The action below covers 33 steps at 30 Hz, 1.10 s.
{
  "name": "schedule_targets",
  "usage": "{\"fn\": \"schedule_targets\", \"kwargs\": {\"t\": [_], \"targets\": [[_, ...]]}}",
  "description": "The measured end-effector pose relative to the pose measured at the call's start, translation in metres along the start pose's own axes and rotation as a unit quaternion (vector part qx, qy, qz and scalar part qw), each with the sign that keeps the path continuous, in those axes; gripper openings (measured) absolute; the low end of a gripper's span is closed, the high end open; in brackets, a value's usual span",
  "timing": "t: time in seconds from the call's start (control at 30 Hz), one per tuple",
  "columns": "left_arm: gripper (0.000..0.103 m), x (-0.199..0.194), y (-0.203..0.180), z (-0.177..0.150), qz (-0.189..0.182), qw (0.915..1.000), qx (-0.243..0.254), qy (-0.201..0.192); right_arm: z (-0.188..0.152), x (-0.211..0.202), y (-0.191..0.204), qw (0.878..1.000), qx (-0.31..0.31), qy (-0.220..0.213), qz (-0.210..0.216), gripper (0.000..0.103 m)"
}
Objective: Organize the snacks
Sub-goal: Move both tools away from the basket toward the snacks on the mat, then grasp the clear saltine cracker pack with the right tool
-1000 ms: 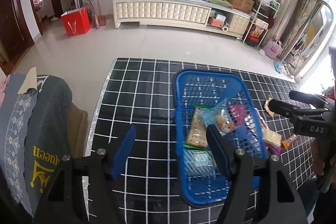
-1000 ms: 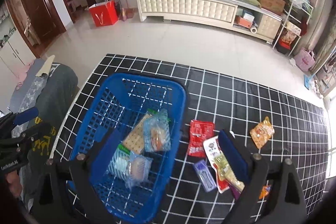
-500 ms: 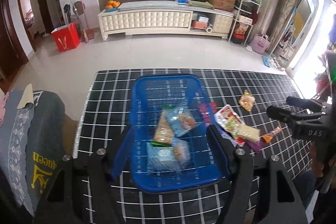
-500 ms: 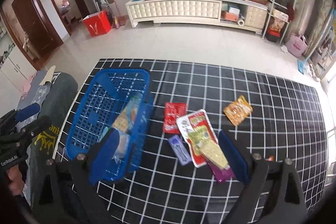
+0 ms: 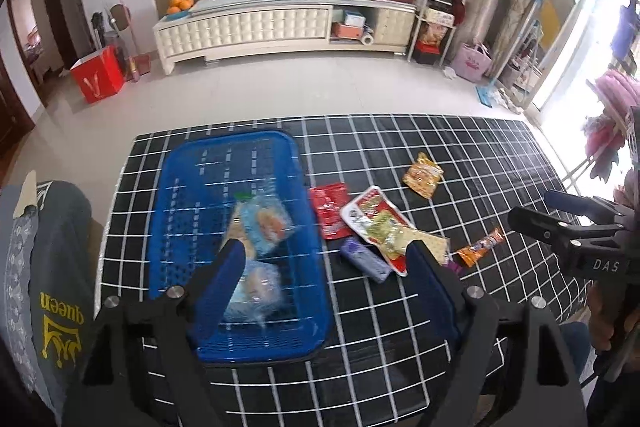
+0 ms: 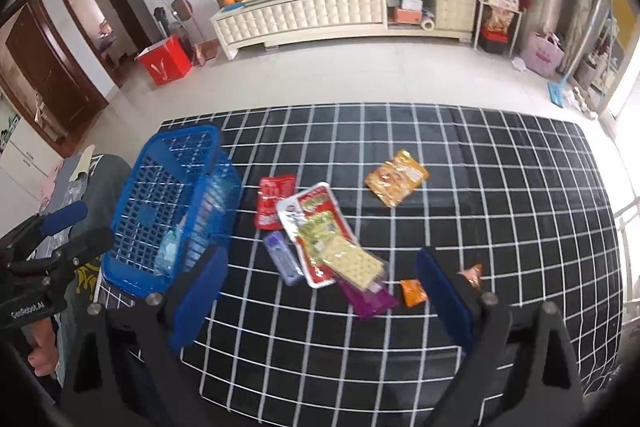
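L wrist cam: my left gripper [image 5: 328, 259] is hanging released, both blue fingers [image 5: 224, 271] spread wide w/ nothing between them, over the near end of the blue basket [image 5: 188, 195]. Basket is sitting at 9–10 o'clock on the black grid cloth [image 5: 480, 155]; a clear-wrapped snack bag [image 5: 266, 221] and more packets are lying inside, blurred. Just beside the basket at 3 o'clock: a red packet [image 5: 330, 211], a white-and-red pack [image 5: 372, 215] w/ a cracker pack [image 5: 400, 239] across it, a purple bar [image 5: 366, 259] at its near side. Orange-yellow pouch [image 5: 423, 174] is lying apart at 1 o'clock; a small orange wrapper [image 5: 478, 247] at 3. My other gripper is showing at the far 3 o'clock edge.

R wrist cam: my right gripper [image 6: 320, 279] is also hanging released & empty, fingers [image 6: 444, 287] wide apart above the snack pile. Basket [image 6: 168, 195] is at 9 o'clock, tilted-looking near the cloth's edge. Red packet [image 6: 274, 199], white-and-red pack [image 6: 310, 211], cracker pack [image 6: 352, 261] and purple bar [image 6: 282, 255] are clustering at centre, a purple wrapper [image 6: 368, 297] poking out beneath. Orange-yellow pouch [image 6: 396, 177] is at 1 o'clock, well apart; small orange wrapper [image 6: 414, 293] is sitting just beside my 3-o'clock finger.
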<state>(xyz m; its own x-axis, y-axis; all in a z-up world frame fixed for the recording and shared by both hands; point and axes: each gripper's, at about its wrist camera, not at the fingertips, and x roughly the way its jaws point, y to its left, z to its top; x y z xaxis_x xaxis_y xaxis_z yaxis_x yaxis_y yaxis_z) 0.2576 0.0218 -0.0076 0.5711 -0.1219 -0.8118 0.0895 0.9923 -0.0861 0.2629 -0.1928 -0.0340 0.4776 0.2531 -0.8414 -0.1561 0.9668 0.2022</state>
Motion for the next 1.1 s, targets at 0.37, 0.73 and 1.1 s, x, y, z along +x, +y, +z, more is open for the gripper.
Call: {"fn": "schedule_targets", "kwargs": {"t": [0.37, 0.73, 1.1], "targets": [[0.081, 0.036, -0.063, -0.002, -0.012, 0.9986, 0.040, 0.033, -0.025, 0.013, -0.066, 0.999, 0.036, 0.022, -0.008, 0.097], [0.081, 0.079, -0.100, -0.011, -0.012, 0.9943, 0.078, 0.072, -0.038, 0.040, -0.099, 0.998, 0.034, 0.048, 0.000, 0.097], [0.081, 0.121, -0.107, -0.038, 0.017, 0.9828, 0.153, 0.101, -0.048, 0.092, -0.064, 0.989, -0.126, 0.073, 0.019, 0.097]]}}
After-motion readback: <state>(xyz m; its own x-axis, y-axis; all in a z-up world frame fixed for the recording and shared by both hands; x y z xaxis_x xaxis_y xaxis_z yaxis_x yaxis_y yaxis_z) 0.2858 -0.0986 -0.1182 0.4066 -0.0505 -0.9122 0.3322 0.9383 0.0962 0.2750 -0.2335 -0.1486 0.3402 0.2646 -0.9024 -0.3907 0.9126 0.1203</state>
